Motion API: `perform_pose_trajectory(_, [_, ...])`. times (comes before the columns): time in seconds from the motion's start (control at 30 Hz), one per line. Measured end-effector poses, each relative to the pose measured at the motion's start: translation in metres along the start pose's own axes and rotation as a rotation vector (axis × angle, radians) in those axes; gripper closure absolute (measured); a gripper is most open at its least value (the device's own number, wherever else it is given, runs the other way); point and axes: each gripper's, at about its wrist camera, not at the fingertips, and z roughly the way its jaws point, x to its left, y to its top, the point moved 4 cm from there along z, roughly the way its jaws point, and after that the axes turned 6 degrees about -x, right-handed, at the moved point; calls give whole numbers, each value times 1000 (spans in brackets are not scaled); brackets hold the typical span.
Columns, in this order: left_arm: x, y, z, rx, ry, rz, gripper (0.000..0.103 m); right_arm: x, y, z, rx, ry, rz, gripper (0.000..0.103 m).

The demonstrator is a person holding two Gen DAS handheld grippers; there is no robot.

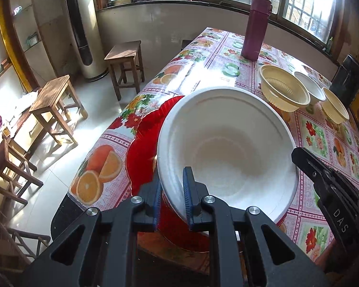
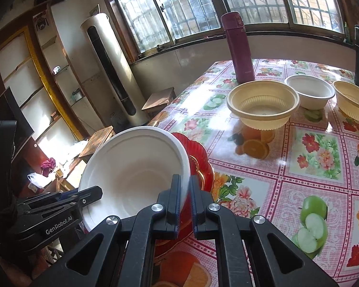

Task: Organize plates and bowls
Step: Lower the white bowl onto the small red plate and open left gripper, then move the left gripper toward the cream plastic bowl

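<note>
Sunlit barred windows behind, a fruit-print tabletop [image 2: 311,157] up front. Left gripper [image 1: 172,198] reaches in low, fingers clamped on the near rim of the white bowl [image 1: 227,148], tilted above a red plate [image 1: 143,148]. Right gripper [image 2: 185,203] pinches the same bowl's opposite rim. Beyond stand a cream bowl [image 2: 263,102], two more bowls and a maroon flask [image 2: 237,47].
</note>
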Motion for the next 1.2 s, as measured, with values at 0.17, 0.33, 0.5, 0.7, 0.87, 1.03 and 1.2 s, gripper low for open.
perform_pose_trajectory(0.17, [6,-1,-2,-27,70,15,87,2,-3,0,0,-7,-18,90])
perform_pose_trajectory(0.33, [18,3,-20,-142,181,2,48,2,-1,-11,-27,30,-19,55])
perform_pose_trajectory(0.5, [17,13,-68,-402,301,16,22,-16,10,-33,-85,39,-9,34])
perform_pose_trajectory(0.7, [-17,27,-116,-590,223,70,16,-90,111,-89,-251,-140,78,23])
perform_pose_trajectory(0.87, [-56,31,-117,-544,95,149,16,-166,236,-126,-420,-298,173,14])
perform_pose_trajectory(1.03, [-83,33,-110,-446,-3,187,16,-204,301,-131,-420,-360,254,14])
perform_pose_trajectory(1.2, [-79,41,-106,-429,-1,174,16,-180,231,-121,-333,-198,213,14])
